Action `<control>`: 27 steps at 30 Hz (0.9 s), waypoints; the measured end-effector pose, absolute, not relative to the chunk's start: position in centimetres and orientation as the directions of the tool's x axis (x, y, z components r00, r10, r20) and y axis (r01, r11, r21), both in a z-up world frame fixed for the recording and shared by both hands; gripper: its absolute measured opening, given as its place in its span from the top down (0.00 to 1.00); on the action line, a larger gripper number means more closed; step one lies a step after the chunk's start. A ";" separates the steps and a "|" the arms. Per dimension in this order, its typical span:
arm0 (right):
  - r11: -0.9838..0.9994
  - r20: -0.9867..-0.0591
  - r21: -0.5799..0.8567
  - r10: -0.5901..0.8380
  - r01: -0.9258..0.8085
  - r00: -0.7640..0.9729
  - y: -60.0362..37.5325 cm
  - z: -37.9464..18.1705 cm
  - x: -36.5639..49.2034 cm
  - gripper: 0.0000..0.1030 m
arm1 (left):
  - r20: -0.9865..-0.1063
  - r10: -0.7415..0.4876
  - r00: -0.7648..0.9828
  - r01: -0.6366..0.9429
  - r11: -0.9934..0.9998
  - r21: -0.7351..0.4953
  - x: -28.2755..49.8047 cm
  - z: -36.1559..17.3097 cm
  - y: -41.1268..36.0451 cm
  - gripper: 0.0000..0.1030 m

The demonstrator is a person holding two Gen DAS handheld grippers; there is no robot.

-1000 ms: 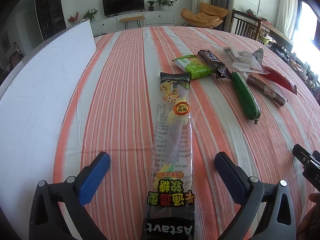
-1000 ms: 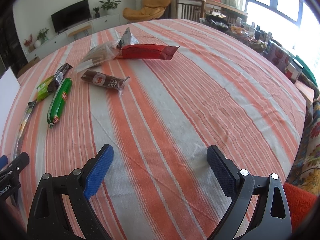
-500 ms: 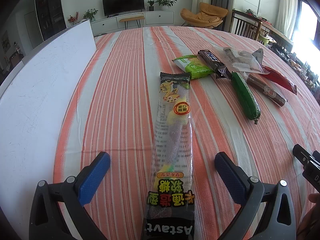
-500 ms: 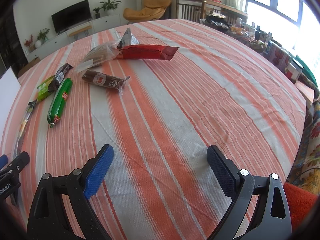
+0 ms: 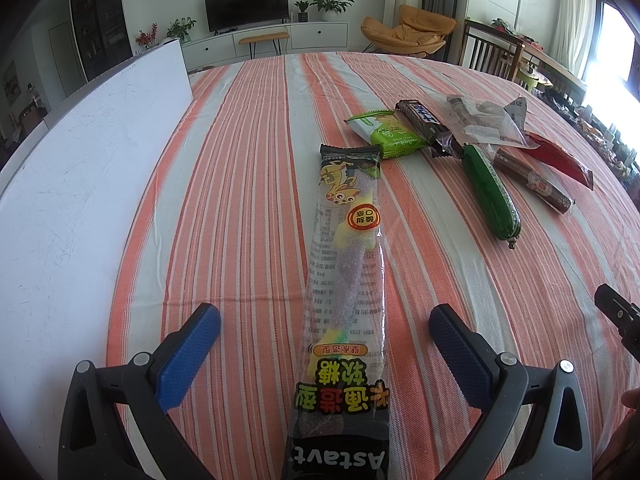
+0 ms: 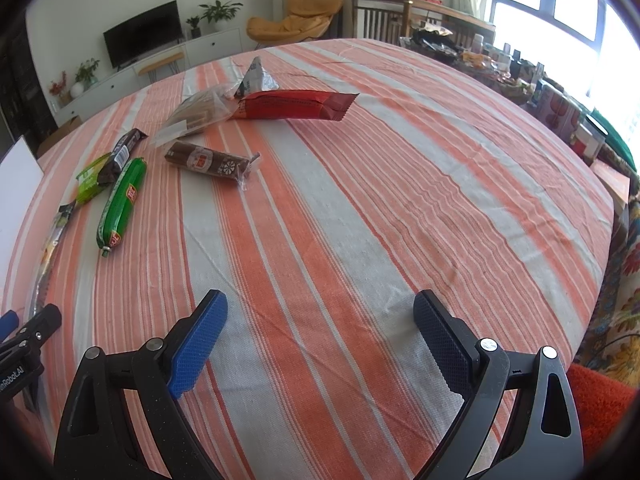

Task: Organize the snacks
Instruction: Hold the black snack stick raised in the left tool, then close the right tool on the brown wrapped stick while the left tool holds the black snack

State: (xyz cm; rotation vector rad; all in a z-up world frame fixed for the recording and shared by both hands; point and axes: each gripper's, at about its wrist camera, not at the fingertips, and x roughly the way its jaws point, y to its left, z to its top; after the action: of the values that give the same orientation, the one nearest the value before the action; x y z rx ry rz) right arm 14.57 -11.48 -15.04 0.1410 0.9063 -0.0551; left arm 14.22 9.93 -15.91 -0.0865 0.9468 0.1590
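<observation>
The gummy pack (image 5: 346,280) lies flat on the surface (image 5: 248,184), lengthwise between the two fingers of the left gripper (image 5: 324,334) and running straight ahead of it — lined up, I'd say, so the jaws can close across its narrow width. Those jaws stand wide, touching nothing; the pack's near end passes under the gripper.

Ahead and to the right of that gripper the other snacks sit in a loose cluster: a green packet (image 5: 390,134) with a dark bar (image 5: 424,120) lying over its edge, a green sausage (image 5: 490,192), a brown sausage (image 5: 532,180), a clear bag (image 5: 480,120) and a red wrapper (image 5: 560,158). They overlap and point every way, so nothing looks sorted yet.

To the left stands a white board (image 5: 80,184), its purpose unclear.

The right gripper (image 6: 320,336) hangs over bare striped cloth, jaws wide and empty, the cluster well ahead to its left — probably waiting its turn.
</observation>
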 end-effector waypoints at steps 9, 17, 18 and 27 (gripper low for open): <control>0.914 -0.694 0.381 0.184 0.138 0.696 -15.1 -13.7 13.6 0.08 | -0.813 0.098 0.574 -0.174 0.985 -0.004 14.2 -15.9 9.9 0.00; 0.952 -0.754 0.099 0.262 -0.291 0.602 -9.3 -10.6 19.8 0.09 | -0.813 0.098 0.574 -0.174 0.985 -0.004 14.2 -15.9 9.9 0.00; 0.940 -0.776 0.077 0.267 -0.334 0.572 -8.6 -10.5 21.1 0.10 | -0.813 0.098 0.574 -0.174 0.985 -0.004 14.2 -15.9 9.9 0.00; 0.852 -0.897 -0.011 0.223 -0.524 0.382 -2.7 -13.7 28.5 0.36 | -0.813 0.098 0.574 -0.174 0.985 -0.004 14.2 -15.9 9.9 0.00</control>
State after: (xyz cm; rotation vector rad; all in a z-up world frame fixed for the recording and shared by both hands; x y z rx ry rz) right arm 28.53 -2.69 -13.74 -0.3166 1.0804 0.4866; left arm 14.25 9.90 -15.93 -0.0865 0.9469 0.1594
